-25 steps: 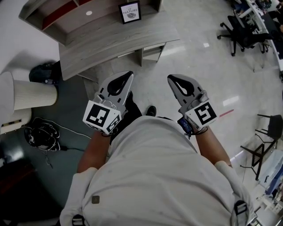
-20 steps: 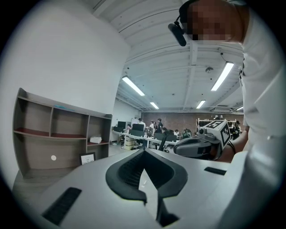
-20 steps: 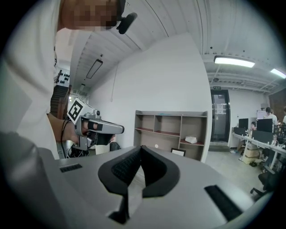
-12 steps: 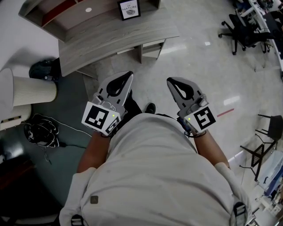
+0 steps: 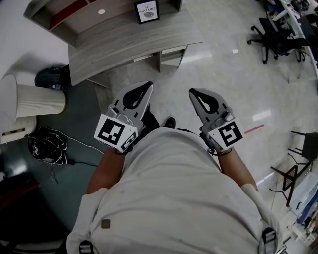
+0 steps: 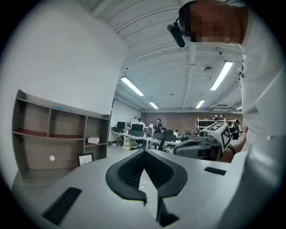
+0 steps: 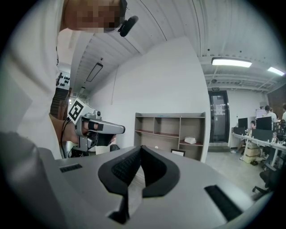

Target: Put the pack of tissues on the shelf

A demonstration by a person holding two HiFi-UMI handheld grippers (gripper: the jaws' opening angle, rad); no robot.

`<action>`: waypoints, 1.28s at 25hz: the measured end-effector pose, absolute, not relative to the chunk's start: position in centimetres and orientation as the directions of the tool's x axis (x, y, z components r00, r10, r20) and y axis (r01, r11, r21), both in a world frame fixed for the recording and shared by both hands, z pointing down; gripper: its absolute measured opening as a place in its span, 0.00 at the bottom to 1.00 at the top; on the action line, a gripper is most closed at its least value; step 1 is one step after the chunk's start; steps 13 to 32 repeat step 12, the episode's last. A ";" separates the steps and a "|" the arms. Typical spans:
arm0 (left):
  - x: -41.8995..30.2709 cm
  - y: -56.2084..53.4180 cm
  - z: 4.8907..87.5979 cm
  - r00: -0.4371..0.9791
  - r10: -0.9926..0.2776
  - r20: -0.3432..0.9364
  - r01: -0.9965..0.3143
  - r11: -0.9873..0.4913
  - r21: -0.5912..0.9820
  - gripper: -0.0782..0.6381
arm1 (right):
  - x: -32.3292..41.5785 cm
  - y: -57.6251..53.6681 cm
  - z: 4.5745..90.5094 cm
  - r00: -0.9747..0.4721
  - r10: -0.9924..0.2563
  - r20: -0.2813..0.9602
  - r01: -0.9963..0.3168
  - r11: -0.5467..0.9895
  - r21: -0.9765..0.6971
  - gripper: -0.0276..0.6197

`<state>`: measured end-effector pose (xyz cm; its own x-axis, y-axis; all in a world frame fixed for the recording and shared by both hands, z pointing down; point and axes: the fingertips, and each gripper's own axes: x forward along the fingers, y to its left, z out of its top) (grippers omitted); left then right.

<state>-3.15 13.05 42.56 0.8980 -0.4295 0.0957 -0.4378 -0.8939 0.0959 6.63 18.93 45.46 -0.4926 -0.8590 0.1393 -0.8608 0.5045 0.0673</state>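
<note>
Grey-plastic tongs, two, nearest me: left gripper (image 6: 143,151) and right gripper (image 7: 142,147), both pressed together with nothing between them. Next out, a wooden desk (image 5: 129,42) with a small framed sign (image 5: 147,12). Farthest, the shelf (image 7: 170,116). A white packet, which I take for the pack of tissues (image 7: 190,140), lies on the middle board of its right-hand column. I judge it light, soft and crushable, with a slick wrapper. I would pinch it gently across the narrow sides.
</note>
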 end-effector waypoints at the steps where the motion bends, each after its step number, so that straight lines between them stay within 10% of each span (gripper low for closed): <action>1: -3.1 13.0 42.5 0.899 -0.428 0.096 -0.436 -0.895 0.095 0.13 | 6.7 18.8 45.3 -0.490 -0.861 0.137 -0.863 0.502 0.062 0.07; 32: -1.8 12.8 42.2 0.901 -0.424 0.094 -0.432 -0.898 0.087 0.13 | 8.3 18.5 45.4 -0.490 -0.861 0.137 -0.862 0.502 0.067 0.07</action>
